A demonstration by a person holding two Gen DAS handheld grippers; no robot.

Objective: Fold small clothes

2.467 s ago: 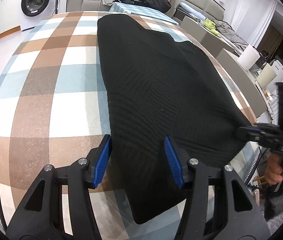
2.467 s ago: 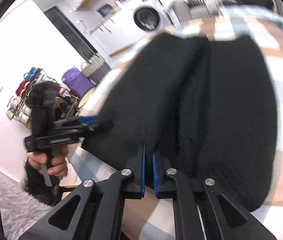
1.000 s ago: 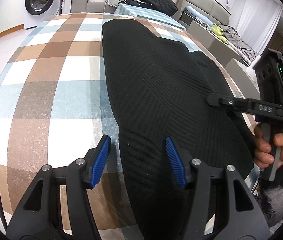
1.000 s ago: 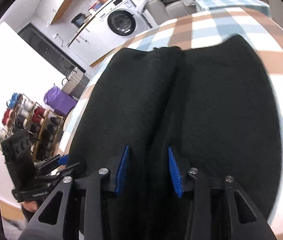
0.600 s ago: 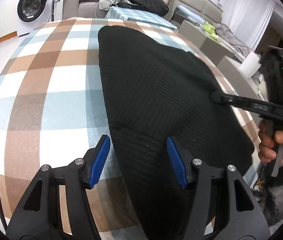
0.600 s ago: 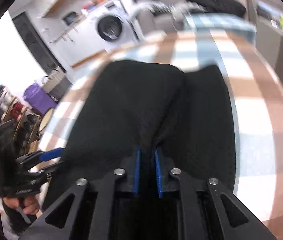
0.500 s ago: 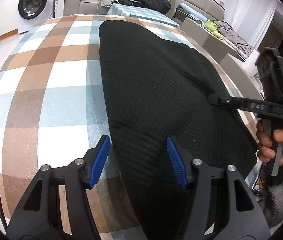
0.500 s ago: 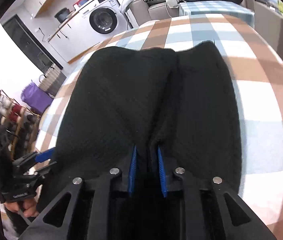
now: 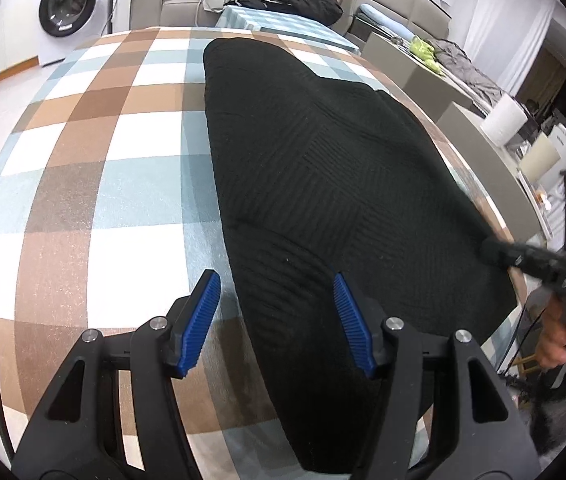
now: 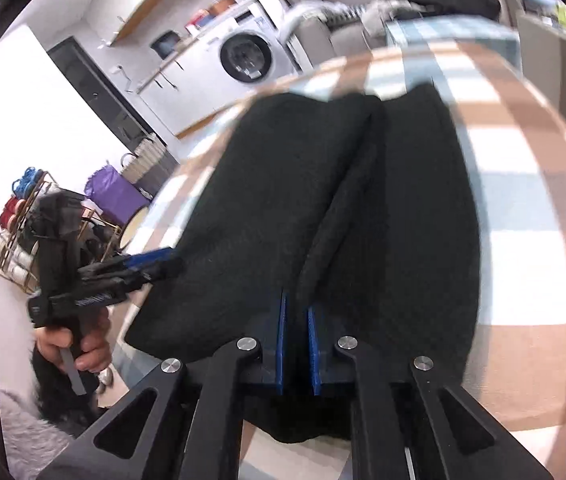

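Garment pinched in right tongs (left tongs spread).

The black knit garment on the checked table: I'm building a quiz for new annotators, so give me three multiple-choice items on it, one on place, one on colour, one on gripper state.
1. Where does the black garment lie?
A. on the checked tablecloth
B. inside the washing machine
C. on the floor

2. What colour are the left gripper pads?
A. red
B. blue
C. green

3. How is the right gripper set?
A. wide open above the cloth
B. out of sight
C. nearly shut on a fold of the garment

Answers: 1 A, the knit spreads across the plaid cloth; 2 B, ribbed blue pads show; 3 C, its jaws pinch a raised ridge of fabric.
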